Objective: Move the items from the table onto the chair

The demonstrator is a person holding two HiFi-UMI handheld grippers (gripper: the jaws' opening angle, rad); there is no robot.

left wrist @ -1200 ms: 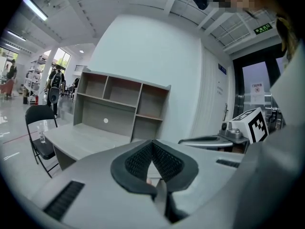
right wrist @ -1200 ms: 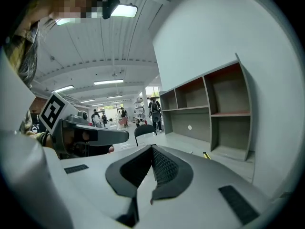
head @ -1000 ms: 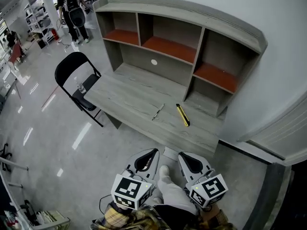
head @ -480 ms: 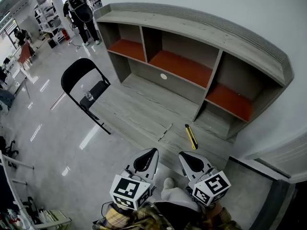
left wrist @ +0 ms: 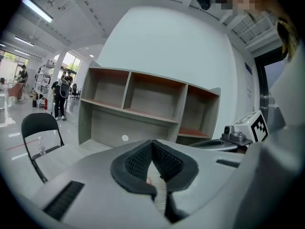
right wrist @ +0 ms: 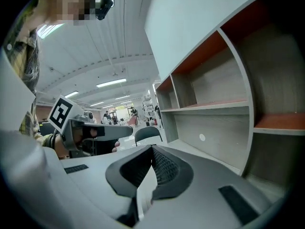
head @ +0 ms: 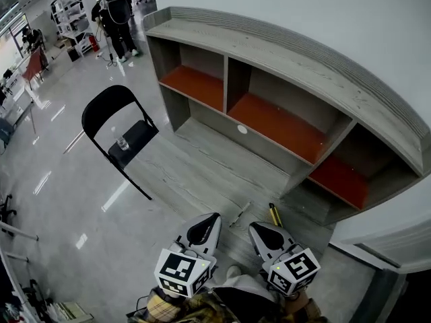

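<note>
1. Black ribbed pads, left gripper [left wrist: 152,150]: jaws pressed together, nothing between them.
2. Black ribbed pads, right gripper [right wrist: 152,152]: jaws likewise pressed together and empty.
3. Both grippers, head view: the left [head: 210,221] and the right [head: 259,229] sit side by side at 6 o'clock in the picture. They point towards the near edge of the table [head: 195,173], and each carries a marker cube at its rear.
4. Utility knife [head: 275,214], yellow and black: lies on the table top just at 12 o'clock of the right gripper's tips. Whether they touch cannot be told.
5. Slim silvery tool [head: 240,214], kind not clear: lies on the table near the knife, at 9 o'clock of it, ahead of the gap between the grippers.
6. Table, grey wood grain, with a shelf unit [head: 283,66] at its back: open compartments with orange-red floors.
7. Folding chair [head: 111,110], black: stands at 10 o'clock of the grippers, off the table's left end. A small clear container [head: 122,142] rests on its seat.
8. Person in dark clothing [head: 120,12]: stands at 11 o'clock, far off.
</note>
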